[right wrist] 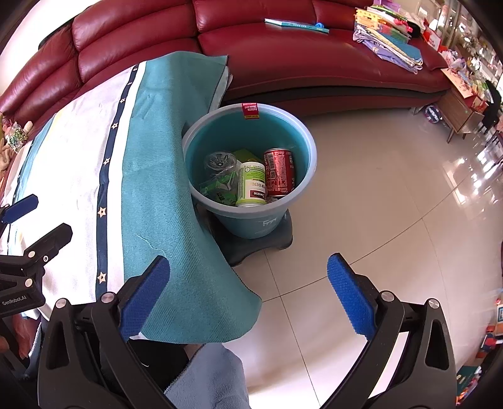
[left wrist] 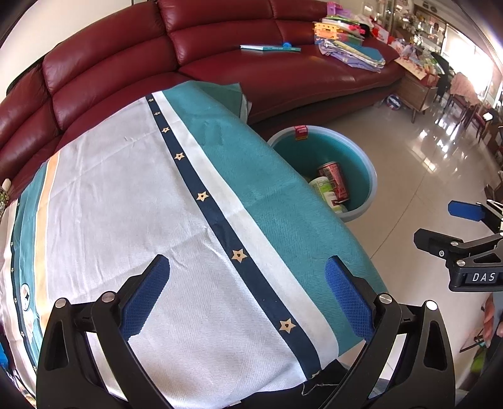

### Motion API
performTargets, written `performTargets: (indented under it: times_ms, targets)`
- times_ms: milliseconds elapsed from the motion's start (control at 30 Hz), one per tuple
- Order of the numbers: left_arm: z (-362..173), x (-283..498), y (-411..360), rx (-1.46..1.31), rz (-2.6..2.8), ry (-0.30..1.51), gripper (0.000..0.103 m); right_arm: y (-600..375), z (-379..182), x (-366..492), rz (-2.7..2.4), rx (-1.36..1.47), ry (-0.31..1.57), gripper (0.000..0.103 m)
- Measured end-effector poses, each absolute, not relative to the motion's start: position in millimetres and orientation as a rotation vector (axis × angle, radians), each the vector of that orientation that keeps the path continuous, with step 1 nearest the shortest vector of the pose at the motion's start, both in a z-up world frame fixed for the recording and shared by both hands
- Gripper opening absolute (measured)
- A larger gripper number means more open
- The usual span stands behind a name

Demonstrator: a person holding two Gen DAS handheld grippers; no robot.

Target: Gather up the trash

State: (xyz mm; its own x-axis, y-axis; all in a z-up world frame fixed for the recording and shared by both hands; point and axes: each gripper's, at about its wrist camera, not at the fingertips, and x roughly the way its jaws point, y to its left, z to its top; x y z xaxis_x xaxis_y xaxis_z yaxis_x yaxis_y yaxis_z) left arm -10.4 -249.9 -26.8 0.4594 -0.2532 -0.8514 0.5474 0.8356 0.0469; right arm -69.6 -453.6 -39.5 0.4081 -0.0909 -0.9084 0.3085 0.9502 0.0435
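A dark red leather sofa (left wrist: 220, 41) curves along the back of the room, its cushions glossy under bright daylight. On its seat lie a thin teal book (left wrist: 270, 47) and a heap of colourful papers and folders (left wrist: 349, 41). The floor (right wrist: 377, 195) is laid with large, pale, polished tiles that throw back strong reflections. Past the end of the sofa stands a low wooden cabinet (left wrist: 418, 91) crowded with small items, and farther off there appear to be dark chairs (left wrist: 471, 110) and glass-fronted shelving (left wrist: 408, 19), though the fisheye edge blurs them. Light seems to enter from the far right side.
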Motion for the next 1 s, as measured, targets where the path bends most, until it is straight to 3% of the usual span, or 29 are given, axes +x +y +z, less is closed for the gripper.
performTargets:
  times_ms: [1000]
  targets:
    - [-34.0, -5.2, -240.3, 0.311, -0.473, 0.989, 0.099, -445.1, -38.5, -59.8, -0.274, 0.151, 1.118, 0.096]
